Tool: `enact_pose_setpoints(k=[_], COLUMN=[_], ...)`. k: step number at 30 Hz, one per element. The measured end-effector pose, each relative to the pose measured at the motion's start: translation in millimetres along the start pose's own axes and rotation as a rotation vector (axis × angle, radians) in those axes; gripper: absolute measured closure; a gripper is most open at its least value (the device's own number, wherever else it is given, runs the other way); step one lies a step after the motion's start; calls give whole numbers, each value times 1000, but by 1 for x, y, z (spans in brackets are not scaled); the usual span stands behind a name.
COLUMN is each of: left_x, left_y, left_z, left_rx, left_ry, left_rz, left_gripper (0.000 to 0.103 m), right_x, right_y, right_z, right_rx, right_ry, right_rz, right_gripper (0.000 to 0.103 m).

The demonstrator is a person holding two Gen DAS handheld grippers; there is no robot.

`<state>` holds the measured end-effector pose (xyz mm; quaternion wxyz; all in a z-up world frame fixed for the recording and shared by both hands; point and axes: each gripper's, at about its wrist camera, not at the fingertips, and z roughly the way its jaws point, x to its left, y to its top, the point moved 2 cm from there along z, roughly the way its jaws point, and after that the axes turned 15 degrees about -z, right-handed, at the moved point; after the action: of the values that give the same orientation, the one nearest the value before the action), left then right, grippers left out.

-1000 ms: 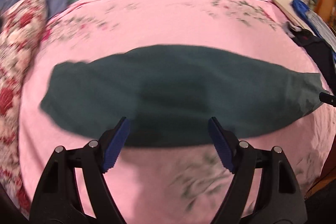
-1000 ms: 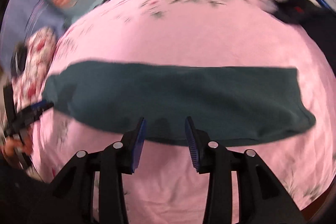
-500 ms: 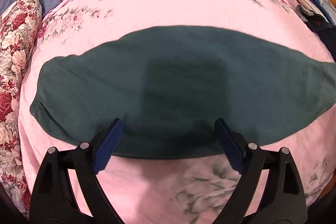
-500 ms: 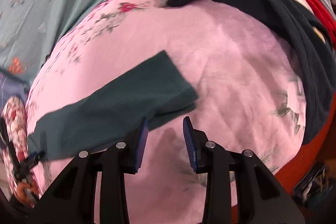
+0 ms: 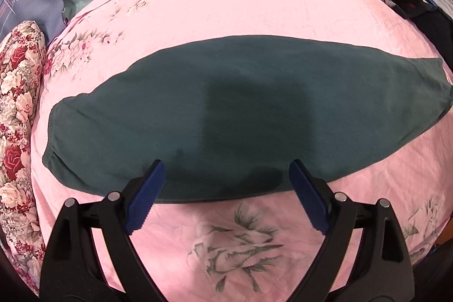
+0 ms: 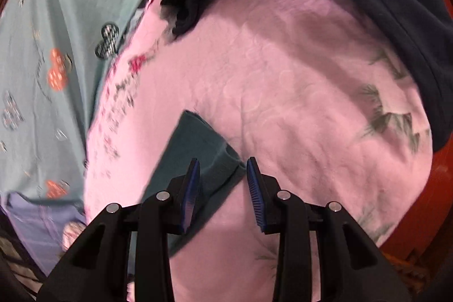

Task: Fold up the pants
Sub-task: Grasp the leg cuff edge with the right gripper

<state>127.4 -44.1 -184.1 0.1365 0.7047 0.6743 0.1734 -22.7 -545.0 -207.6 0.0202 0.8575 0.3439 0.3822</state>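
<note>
Pants (image 5: 240, 109) flat across mid-frame on the pink bed (image 5: 226, 4), left gripper (image 5: 226, 188) wide at the near edge, right gripper (image 6: 222, 180) half-open straddling a corner; better to grab both layers before lifting.

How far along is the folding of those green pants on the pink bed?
Done: the dark green pants lie flat as one long strip on the pink floral bedspread, apparently folded leg over leg. In hand: nothing yet; the left gripper hangs open at the strip's near edge, and the right gripper hangs open over one end. Left: folding the strip across its length.
</note>
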Motion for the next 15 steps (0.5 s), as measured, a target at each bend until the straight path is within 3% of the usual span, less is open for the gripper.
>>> enact_pose_setpoints(k=[8,11,12,15], left_x=[-7,-7,-7,-3], left_y=[5,6,6,7], left_z=[2,2,2,1], left_rx=[2,0,-1,-2], left_ry=[-14,-15,-13,-9], left_rz=[12,16,16,9], left_gripper=[13,13,13,13], right_x=[12,17,23,51], right_y=[6,10,13,21], right_z=[29,39,40,22], right_rx=[115,143,149,59], right_ry=[-66,-118,-123,-20], right_rz=[9,-31,-69,-175], right_gripper=[70,87,99,100])
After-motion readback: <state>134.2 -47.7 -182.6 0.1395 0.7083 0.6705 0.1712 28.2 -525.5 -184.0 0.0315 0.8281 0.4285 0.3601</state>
